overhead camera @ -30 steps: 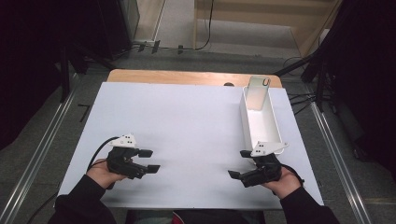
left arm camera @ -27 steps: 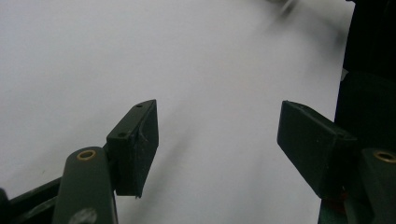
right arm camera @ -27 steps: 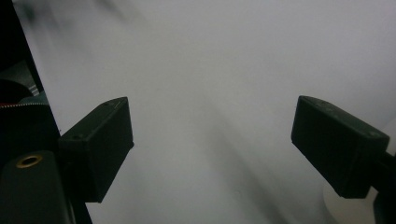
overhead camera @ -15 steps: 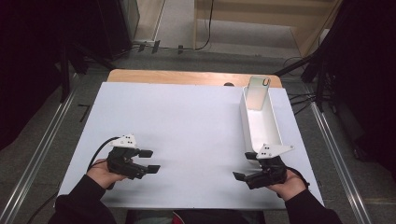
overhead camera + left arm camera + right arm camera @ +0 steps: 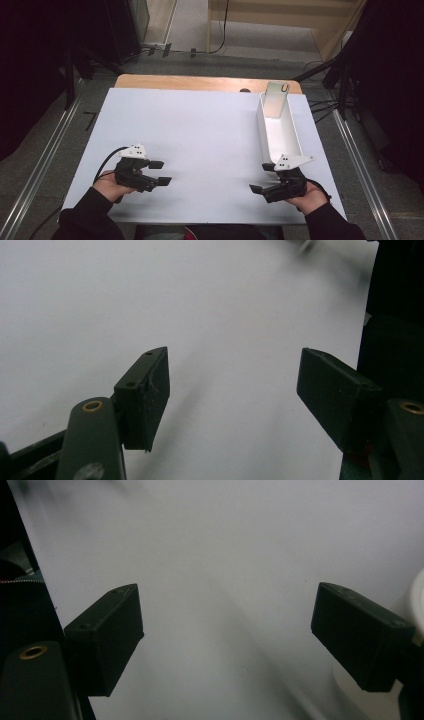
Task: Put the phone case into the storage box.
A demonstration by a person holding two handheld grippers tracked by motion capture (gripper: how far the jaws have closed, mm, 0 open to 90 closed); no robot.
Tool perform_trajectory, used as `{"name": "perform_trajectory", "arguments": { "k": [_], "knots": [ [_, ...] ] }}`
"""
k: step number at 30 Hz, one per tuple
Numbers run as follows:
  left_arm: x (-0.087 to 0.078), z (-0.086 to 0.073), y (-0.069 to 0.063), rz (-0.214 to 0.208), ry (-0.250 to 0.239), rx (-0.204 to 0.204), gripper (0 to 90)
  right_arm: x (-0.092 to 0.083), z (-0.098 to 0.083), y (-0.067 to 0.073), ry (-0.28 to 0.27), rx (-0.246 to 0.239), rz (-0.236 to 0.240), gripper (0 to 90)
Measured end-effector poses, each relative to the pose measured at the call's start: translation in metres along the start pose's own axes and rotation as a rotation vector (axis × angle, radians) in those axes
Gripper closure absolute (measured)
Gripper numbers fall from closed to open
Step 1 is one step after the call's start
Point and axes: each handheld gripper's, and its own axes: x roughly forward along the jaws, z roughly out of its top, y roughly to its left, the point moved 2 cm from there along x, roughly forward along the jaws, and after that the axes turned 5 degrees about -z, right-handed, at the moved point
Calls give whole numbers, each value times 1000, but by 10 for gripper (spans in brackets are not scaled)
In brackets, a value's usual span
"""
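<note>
Left claw (image 5: pixel 159 172): jaws stand wide, nothing between them, pointing toward 3 o'clock across the worktop (image 5: pixel 200 140); it sits at about 8 o'clock on the white sheet, held in the left hand (image 5: pixel 107 185), cable looping off toward 9 o'clock. In the left gripper view the left claw (image 5: pixel 232 395) shows both black jaws well apart over bare white surface. Right claw (image 5: pixel 262 179): jaws also wide and empty, pointing toward 9 o'clock, held in the right hand (image 5: pixel 312 195) at about 4 o'clock on the sheet; its grey three-cornered plate lies over the near end of the tray. In the right gripper view the right claw (image 5: pixel 227 630) shows the same wide gap over plain white, with a pale rounded edge at the 3 o'clock margin; cannot tell what it is. Tray (image 5: pixel 277 132): long, white, narrow, open-topped, lying along the 3 o'clock edge of the worktop, running from about 4 o'clock to 1 o'clock, its near end just beside the right claw, apart from the jaws. A small upright pale card (image 5: pixel 276 97) stands at the tray's far end. A strip of bare wood shows at the 12 o'clock edge.
</note>
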Motion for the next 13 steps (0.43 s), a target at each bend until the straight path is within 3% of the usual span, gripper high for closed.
{"name": "perform_trajectory", "arguments": {
  "k": [13],
  "knots": [
    [0,0,0,-4,6,4,289,0,0,0,10,-1,-11,121]
  ]
}}
